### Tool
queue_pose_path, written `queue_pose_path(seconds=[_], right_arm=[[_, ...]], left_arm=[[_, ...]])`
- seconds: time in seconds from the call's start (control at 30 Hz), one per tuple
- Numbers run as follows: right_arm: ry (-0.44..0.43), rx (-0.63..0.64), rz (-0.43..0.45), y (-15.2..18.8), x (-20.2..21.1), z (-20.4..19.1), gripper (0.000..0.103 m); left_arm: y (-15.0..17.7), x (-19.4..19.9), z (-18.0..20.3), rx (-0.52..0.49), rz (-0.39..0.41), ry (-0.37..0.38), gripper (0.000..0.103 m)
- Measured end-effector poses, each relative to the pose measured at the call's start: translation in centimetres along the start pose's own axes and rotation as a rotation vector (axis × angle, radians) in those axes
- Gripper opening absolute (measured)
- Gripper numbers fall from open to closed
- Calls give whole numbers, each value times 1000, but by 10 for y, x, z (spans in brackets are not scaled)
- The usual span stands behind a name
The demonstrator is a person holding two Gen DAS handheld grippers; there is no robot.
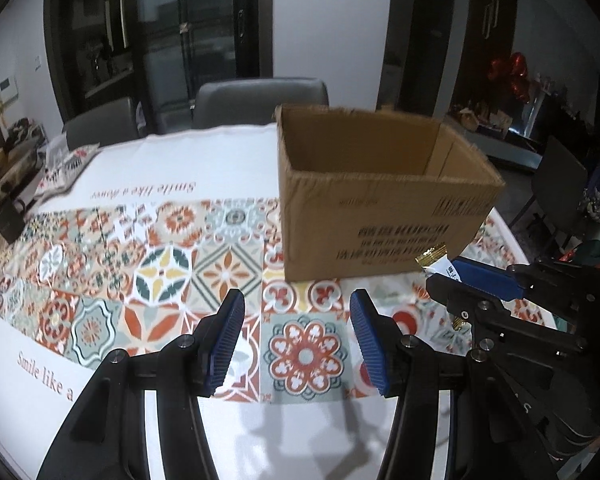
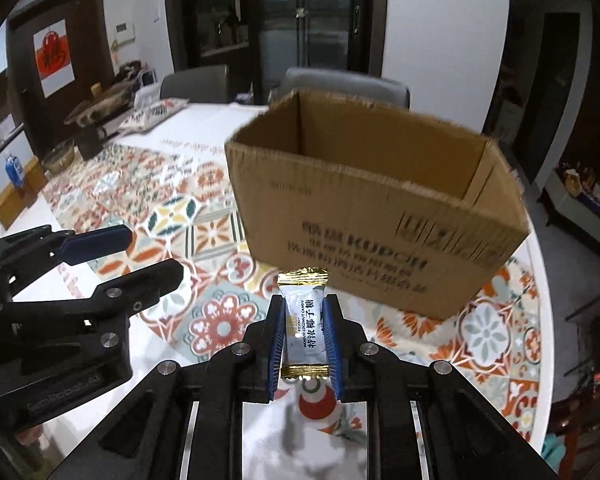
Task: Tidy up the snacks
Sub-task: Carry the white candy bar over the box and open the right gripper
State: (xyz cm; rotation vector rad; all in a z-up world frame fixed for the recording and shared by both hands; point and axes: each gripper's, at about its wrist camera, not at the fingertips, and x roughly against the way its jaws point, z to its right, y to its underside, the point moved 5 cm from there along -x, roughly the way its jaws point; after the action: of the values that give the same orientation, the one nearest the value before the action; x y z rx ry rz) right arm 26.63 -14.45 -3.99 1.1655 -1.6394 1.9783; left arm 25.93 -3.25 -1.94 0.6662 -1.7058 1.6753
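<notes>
Held a wrapped candy (image 2: 305, 328) in the right gripper (image 2: 305, 301), jaws clamped on its two long sides, with the gold crimped end sticking out past the fingertips. Hovered with it above the tablecloth (image 1: 160, 264), just in front of the near wall of the open cardboard box (image 2: 380, 240), not yet over the opening. Carried nothing in the left gripper (image 1: 297, 304): jaws apart, only patterned cloth between them.

Could have lost the candy on the way, probably: smooth wrapper, gripped only by narrow edges, so liable to slide or twist out under a quick swing. Could have caught the protruding end on the tall near wall if brought forward too low, and so pushed the light box or knocked the candy loose. Could have dropped it on the cloth if released before clearing the rim. Could also have bumped the two grippers together, being close side by side. Could not see the floor of the box, so could not tell what was already inside.
</notes>
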Motion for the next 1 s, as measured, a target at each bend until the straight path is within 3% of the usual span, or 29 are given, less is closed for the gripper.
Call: queue_pose_path(seconds=[0.4, 0.83, 1.0], right_arm=[[34, -38, 90, -34, 37, 14, 20], [63, -69, 124, -76, 55, 40, 20], [61, -90, 120, -93, 55, 55, 20]], left_arm=[[-47, 22, 11, -81, 83, -2, 54], [-100, 11, 21, -131, 55, 18, 60], [-118, 2, 27, -170, 41, -11, 60]])
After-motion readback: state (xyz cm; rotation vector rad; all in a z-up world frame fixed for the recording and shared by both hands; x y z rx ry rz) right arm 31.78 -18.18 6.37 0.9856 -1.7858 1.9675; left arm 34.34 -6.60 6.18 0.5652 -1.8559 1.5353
